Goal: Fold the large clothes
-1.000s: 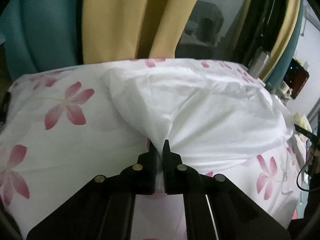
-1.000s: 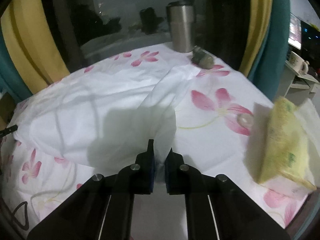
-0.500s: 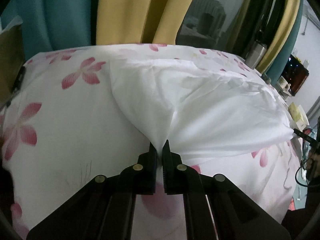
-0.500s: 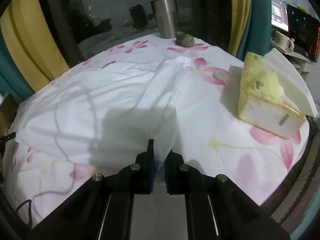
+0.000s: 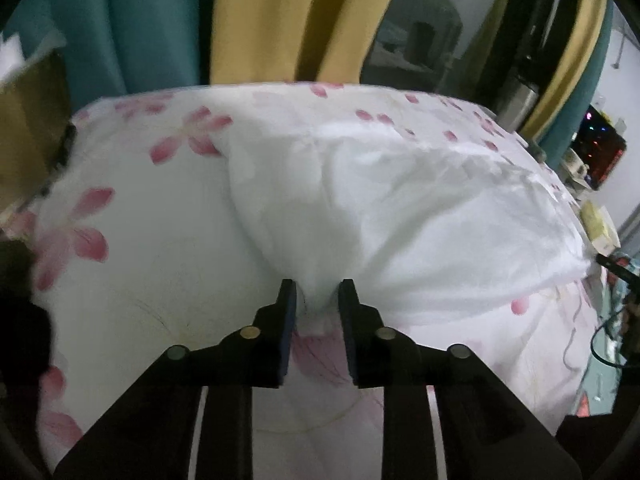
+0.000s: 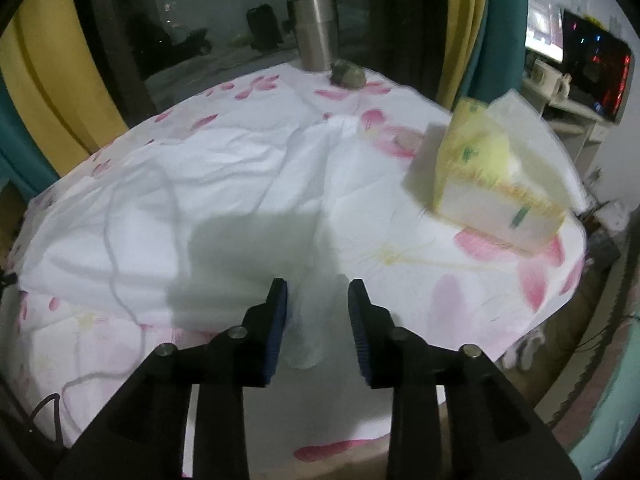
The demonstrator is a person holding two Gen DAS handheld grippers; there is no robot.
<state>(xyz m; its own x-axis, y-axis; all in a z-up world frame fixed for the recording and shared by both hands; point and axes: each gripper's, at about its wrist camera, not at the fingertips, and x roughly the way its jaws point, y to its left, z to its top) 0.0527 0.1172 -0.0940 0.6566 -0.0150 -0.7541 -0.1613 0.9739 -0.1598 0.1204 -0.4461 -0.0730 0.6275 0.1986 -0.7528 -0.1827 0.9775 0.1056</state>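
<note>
A large white garment (image 5: 400,208) lies spread on a table covered by a white cloth with pink flowers (image 5: 132,272). In the left wrist view a bunched corner of the garment sits between the parted fingers of my left gripper (image 5: 317,286), whose jaws are opening and no longer press on it. In the right wrist view the same garment (image 6: 192,208) lies flat, and a narrow tongue of its edge hangs between the fingers of my right gripper (image 6: 317,286). Those jaws are opening too, with gaps on both sides of the cloth.
A yellow tissue pack (image 6: 496,188) sits at the table's right side. A steel tumbler (image 6: 314,32) and a small grey lump (image 6: 347,75) stand at the far edge by a dark window. Yellow and teal curtains (image 5: 272,20) hang behind. Cables (image 6: 116,280) trail at the left.
Both grippers were shut on garment corners and have parted their jaws, letting go. Both pulled back towards the near table edge, drawing the garment flatter.
</note>
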